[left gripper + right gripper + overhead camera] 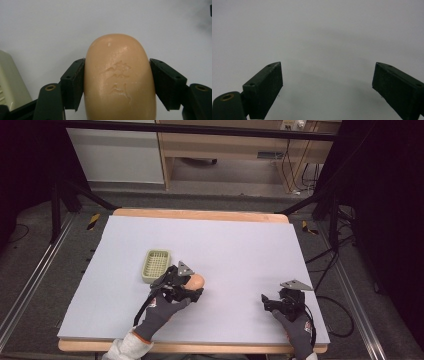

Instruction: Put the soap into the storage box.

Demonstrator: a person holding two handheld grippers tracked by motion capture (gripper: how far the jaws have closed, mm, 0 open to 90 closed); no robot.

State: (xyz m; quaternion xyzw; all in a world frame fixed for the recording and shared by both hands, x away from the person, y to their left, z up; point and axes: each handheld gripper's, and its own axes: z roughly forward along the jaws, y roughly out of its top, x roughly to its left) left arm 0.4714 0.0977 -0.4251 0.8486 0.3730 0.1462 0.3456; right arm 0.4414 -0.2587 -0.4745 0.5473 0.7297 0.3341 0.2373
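Observation:
A tan oval bar of soap (120, 77) with a stamped mark sits between both jaws of my left gripper (116, 82), which is shut on it. In the high view the soap (196, 281) pokes out of the left gripper (192, 287) just right of a pale green slotted basket (156, 265) on the white table sheet. A corner of that basket (10, 80) shows at the left of the left gripper view. My right gripper (264, 299) rests near the front right of the sheet, jaws wide apart (327, 87) over bare surface.
The white sheet (225, 245) covers a wooden table whose front edge runs just below both gloved hands. Metal rails and cables lie on the floor at both sides. A wooden desk (225, 145) stands beyond the far edge.

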